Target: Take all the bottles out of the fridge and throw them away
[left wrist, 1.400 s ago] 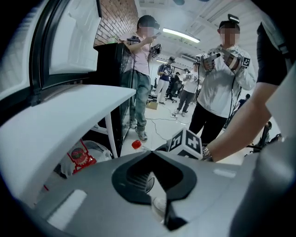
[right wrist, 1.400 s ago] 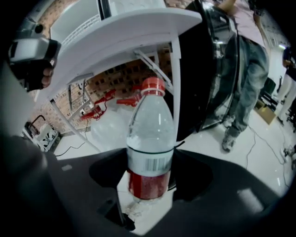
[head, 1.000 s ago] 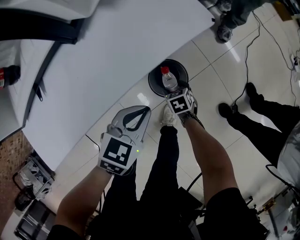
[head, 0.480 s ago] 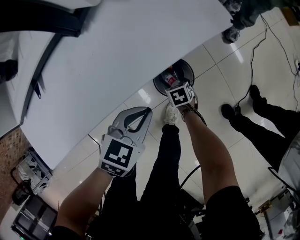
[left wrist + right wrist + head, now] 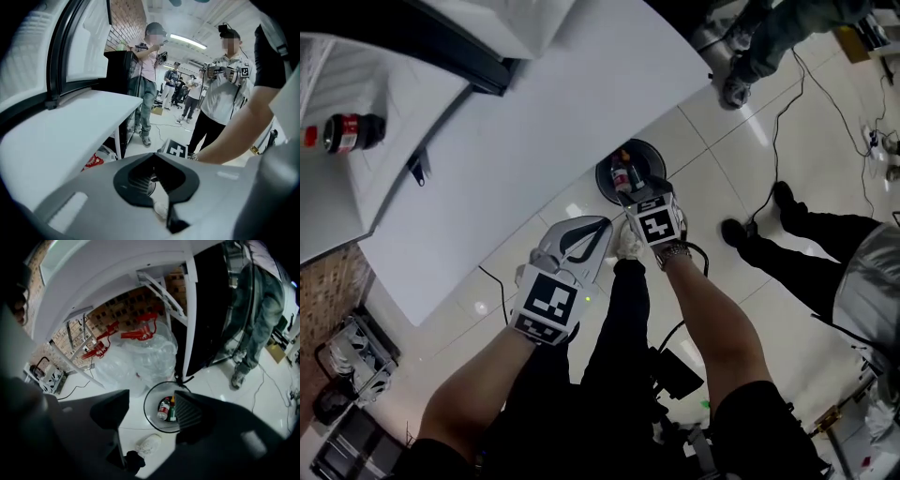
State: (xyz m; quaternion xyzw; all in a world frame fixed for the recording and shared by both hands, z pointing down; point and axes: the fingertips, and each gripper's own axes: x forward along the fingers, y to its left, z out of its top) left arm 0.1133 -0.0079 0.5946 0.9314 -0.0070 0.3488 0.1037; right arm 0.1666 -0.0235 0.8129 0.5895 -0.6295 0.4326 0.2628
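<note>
Bottle [image 5: 622, 176] no longer riding in right gripper [image 5: 643, 194] — now lying in bin [image 5: 602, 167]. Right jaws hanging spread, empty; left gripper [image 5: 598, 225] jaws pressed together, holding nothing. Drop step finishing — next likely calling for reaching back to dark bottle [image 5: 352, 131] waiting on fridge shelf [image 5: 356, 192].

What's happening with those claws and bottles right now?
Right claw open, empty, over bin. Left claw shut, empty. Two bottles in bin; one dark bottle lies on the white surface. Nothing blocking.

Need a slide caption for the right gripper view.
Right gripper, jaws open and empty, looking down at the round bin with two bottles inside.
</note>
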